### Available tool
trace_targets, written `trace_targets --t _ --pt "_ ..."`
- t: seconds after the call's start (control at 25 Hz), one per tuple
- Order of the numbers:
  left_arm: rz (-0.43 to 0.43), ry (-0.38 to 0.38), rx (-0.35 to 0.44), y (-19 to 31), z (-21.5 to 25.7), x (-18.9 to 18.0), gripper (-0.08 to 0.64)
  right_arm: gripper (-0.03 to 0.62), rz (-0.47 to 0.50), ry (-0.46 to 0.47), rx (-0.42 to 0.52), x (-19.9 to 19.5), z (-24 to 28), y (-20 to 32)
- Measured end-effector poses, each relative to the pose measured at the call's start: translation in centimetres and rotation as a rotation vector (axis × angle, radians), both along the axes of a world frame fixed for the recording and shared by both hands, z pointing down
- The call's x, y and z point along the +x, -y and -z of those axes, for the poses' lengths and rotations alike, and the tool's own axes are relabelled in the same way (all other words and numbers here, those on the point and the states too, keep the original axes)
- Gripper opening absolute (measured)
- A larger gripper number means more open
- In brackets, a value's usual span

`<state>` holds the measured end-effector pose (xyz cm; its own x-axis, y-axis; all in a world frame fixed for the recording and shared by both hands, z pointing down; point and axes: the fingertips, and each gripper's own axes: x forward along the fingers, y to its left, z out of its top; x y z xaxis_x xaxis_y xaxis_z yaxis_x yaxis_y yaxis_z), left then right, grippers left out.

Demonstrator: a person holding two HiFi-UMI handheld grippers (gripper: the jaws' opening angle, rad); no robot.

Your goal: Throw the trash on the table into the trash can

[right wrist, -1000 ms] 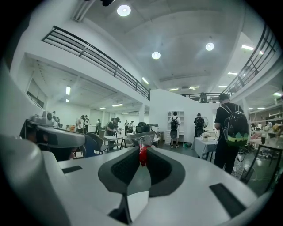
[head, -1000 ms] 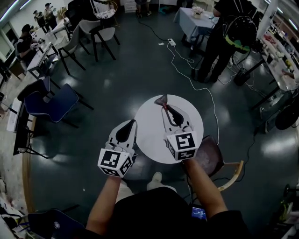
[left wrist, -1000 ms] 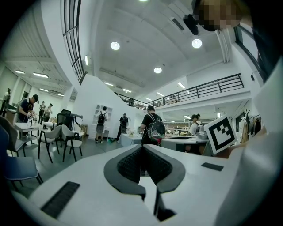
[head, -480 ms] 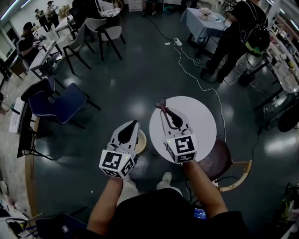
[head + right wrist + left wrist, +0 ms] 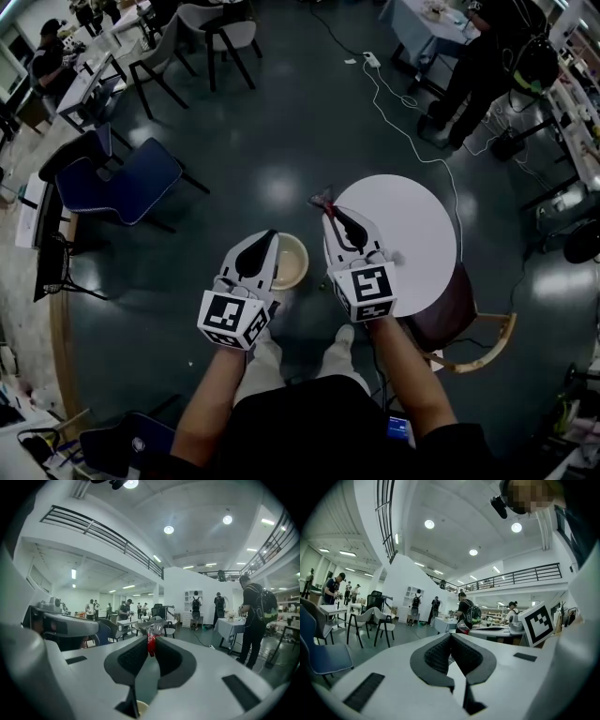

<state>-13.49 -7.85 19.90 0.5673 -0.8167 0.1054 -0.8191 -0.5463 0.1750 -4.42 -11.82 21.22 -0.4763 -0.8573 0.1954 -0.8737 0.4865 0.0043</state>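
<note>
My right gripper point(image 5: 330, 212) is shut on a crumpled red and clear wrapper point(image 5: 323, 199), which sticks out past its tips at the left edge of the round white table point(image 5: 422, 225). In the right gripper view the wrapper point(image 5: 151, 641) is pinched between the pads, with the gripper point(image 5: 150, 648) held level. My left gripper point(image 5: 270, 236) is shut and holds nothing; it hovers over the rim of a small cream trash can point(image 5: 289, 262) on the floor. In the left gripper view its jaws point(image 5: 450, 641) meet with nothing between them.
A brown wooden chair point(image 5: 469, 323) stands to the table's right. A blue chair point(image 5: 127, 183) and desks are at the left. A white cable point(image 5: 412, 112) runs across the dark floor. A person point(image 5: 487, 56) stands at the far right. My legs and feet point(image 5: 342, 342) are below.
Both grippers and I have moved left, off the table: the table has slid right in the head view and the cream trash can has come into sight under the left gripper.
</note>
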Motion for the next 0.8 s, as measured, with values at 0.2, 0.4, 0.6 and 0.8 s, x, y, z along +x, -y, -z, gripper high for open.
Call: trace_targets --t 0.2,0.4,0.6,0.8 --pt "0.004 0.018 -0.055 0.4 -3.9 -3.5 0.015 0.06 0.007 0.001 -0.063 -3.6 -4.6 0.0" --pt "0.002 0.009 -0.109 1.4 -8.0 -6.5 0.015 0.06 -0.001 -0.008 -0.112 -6.7 -9.3 0.8" --pt "0.005 0.003 -0.164 1.9 -12.4 -8.3 0.015 0.06 -0.004 -0.006 -0.156 -8.6 -13.4 1.5" --pt "0.026 0.003 -0.205 2.3 -17.1 -10.1 0.015 0.06 -0.002 -0.005 -0.193 -10.2 -17.6 2.0"
